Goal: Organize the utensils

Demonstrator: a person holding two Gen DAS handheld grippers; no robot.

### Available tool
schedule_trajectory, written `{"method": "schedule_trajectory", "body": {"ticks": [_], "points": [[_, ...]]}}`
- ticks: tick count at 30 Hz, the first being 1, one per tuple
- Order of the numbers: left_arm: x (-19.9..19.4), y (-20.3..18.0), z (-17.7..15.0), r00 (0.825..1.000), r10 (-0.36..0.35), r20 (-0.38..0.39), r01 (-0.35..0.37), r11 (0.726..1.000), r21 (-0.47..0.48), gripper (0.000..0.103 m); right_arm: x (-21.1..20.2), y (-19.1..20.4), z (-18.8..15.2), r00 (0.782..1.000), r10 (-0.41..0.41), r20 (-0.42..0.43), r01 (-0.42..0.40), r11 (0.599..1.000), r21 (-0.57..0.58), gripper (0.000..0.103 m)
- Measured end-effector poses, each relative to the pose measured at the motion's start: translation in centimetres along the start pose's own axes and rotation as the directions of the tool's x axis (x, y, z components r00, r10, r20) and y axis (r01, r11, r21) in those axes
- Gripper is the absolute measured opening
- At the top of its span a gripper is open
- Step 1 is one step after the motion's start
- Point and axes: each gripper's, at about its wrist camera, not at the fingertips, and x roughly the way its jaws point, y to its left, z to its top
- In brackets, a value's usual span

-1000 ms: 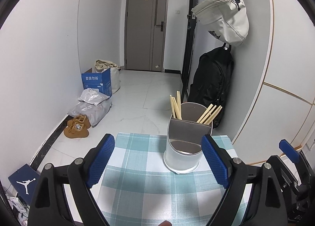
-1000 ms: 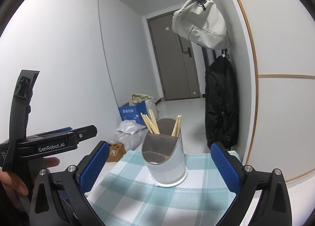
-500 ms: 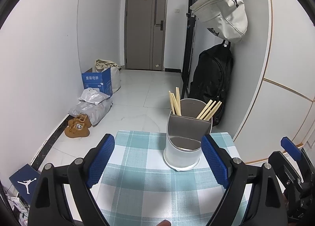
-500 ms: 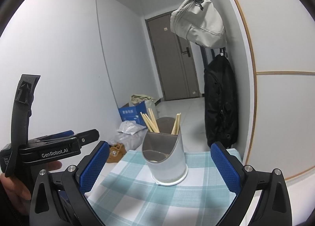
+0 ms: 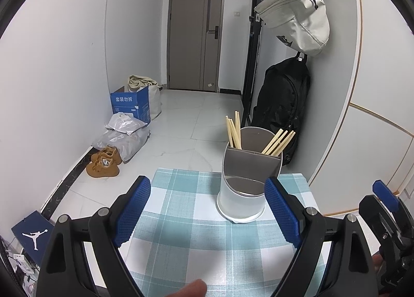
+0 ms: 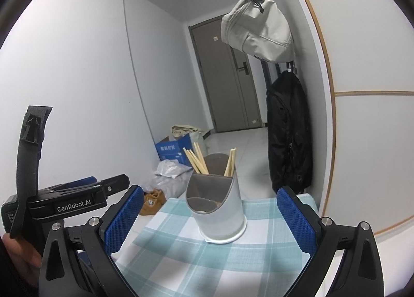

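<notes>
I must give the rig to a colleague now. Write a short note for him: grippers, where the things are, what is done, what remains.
Left gripper: open, empty, above the checked tablecloth.
Right gripper: open, empty, facing the utensil holder.
Things: the holder stands upright on the cloth near its far edge. Chopsticks stand in two groups in its taller back part; the lower front part looks empty.
Done: all chopsticks in view are in the holder.
Left: no loose utensil shows in either view; check outside the views before you stop.
</notes>
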Motion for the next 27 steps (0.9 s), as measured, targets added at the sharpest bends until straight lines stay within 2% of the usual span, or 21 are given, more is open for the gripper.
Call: {"method": "schedule_trajectory", "body": {"ticks": [27], "points": [[0.78,-0.16,-0.05,1.0,0.0,-0.023,0.0,1.0,-0.002,0.087,0.04,0.29,-0.36,1.0,-0.004,0.006,0.004,1.0,0.003,0.103]]}}
